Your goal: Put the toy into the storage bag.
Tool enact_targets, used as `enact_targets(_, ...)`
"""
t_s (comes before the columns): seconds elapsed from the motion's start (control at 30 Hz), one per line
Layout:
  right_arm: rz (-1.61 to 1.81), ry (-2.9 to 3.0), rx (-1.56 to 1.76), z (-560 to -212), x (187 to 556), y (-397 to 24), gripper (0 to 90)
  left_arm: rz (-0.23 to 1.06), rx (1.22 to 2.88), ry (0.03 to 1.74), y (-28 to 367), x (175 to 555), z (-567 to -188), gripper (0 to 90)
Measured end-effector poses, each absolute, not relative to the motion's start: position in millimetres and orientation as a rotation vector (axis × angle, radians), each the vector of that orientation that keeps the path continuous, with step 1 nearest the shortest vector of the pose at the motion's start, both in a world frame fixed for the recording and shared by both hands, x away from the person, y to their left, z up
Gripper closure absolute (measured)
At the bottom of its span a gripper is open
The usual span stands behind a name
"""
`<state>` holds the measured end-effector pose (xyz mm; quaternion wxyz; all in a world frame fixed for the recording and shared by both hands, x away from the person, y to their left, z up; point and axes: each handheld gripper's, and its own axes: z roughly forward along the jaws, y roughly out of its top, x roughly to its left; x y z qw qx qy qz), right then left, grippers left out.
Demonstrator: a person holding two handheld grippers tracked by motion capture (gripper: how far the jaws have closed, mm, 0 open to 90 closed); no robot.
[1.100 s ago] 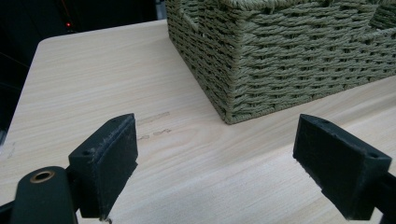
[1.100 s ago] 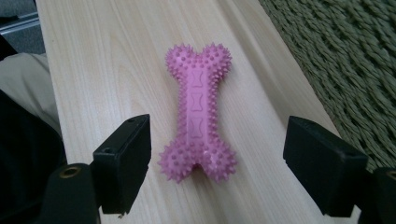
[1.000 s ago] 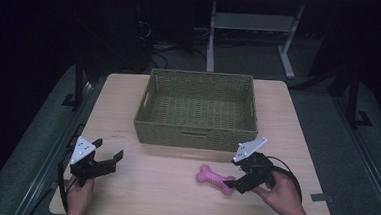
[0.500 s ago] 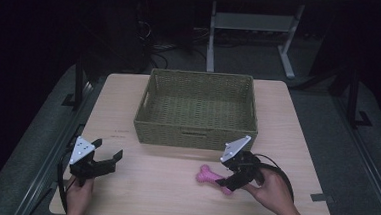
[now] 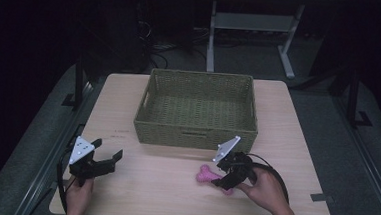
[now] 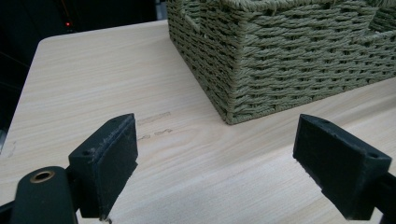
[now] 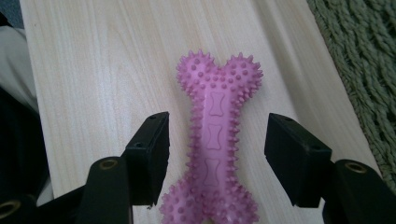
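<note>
One pink, knobbly rubber dog bone (image 7: 214, 154) lying flat on the pale wooden table (image 5: 163, 191), straddled by the right gripper (image 7: 217, 156). Jaws standing wide apart, one on each side of the bone's narrow waist, with a clear gap of bare wood showing between each pad and the toy. Not yet touching, not yet gripping anything. Bone running lengthwise away from the gripper, one spiky end ahead of the jaws, the other back under the gripper's body. In the high view, same pink bone (image 5: 209, 176) lying just ahead of the right gripper (image 5: 225, 181), with the person's right hand (image 5: 266, 190) behind it.

Beyond the bone, just past the right gripper, standing the green woven rectangular basket (image 5: 198, 108), apparently holding nothing. Near wall (image 7: 364, 74) of that basket showing off to one side of the right jaws.

Well apart from all this, left gripper (image 6: 212, 154) hovering over bare table, jaws spread wide and holding nothing, a basket corner (image 6: 233, 84) ahead of it.

Judging progress: very early. Approach and alignment looking done; closing, lifting and, most likely, dropping into the basket all remaining.
</note>
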<state>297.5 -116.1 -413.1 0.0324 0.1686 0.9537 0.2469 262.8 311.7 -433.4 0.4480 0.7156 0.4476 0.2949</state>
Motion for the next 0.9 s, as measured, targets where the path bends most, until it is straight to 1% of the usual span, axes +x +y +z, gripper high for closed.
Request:
enact_targets(0.6, 0.709, 2.962, 0.522, -426, 300, -109, 43.7, 0.73, 1.767, 1.112, 313, 262, -433, 13.3)
enact_targets(0.9, 0.687, 2.956, 0.529, -430, 299, -110, 48.0, 0.721, 1.766, 1.111, 313, 263, -434, 13.3)
